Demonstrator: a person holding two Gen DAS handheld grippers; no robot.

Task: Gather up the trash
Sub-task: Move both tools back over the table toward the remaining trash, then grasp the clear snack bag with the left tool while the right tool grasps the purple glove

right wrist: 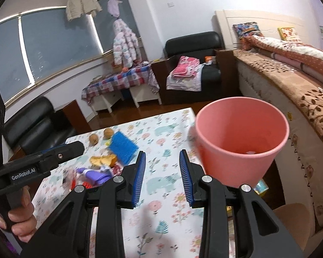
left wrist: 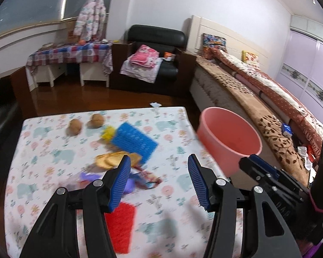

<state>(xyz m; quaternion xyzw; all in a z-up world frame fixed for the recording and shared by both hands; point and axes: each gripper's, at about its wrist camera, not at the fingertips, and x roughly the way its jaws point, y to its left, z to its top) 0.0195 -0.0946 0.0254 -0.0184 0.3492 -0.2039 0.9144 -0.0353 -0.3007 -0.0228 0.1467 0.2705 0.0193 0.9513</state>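
A pink bin (left wrist: pixel 230 137) stands off the table's right edge; it also shows in the right wrist view (right wrist: pixel 239 139), with a white scrap inside. On the patterned table (left wrist: pixel 53 150) lie a yellow-orange wrapper (left wrist: pixel 109 160), a purple wrapper (left wrist: pixel 92 177), a red-striped wrapper (left wrist: pixel 148 177), a blue scrubber (left wrist: pixel 135 142), a red scrubber (left wrist: pixel 120 225) and two brown nuts (left wrist: pixel 86 123). My left gripper (left wrist: pixel 159 178) is open and empty above the wrappers. My right gripper (right wrist: pixel 162 167) is open and empty beside the bin, which its right finger overlaps.
A bed (left wrist: pixel 258 107) with blankets runs along the right. A black armchair (left wrist: pixel 152 62) with folded clothes and a cloth-covered desk (left wrist: pixel 71 53) stand at the back. A black sofa (right wrist: pixel 32 126) is at the left. A scrap of paper (left wrist: pixel 155 104) lies on the floor.
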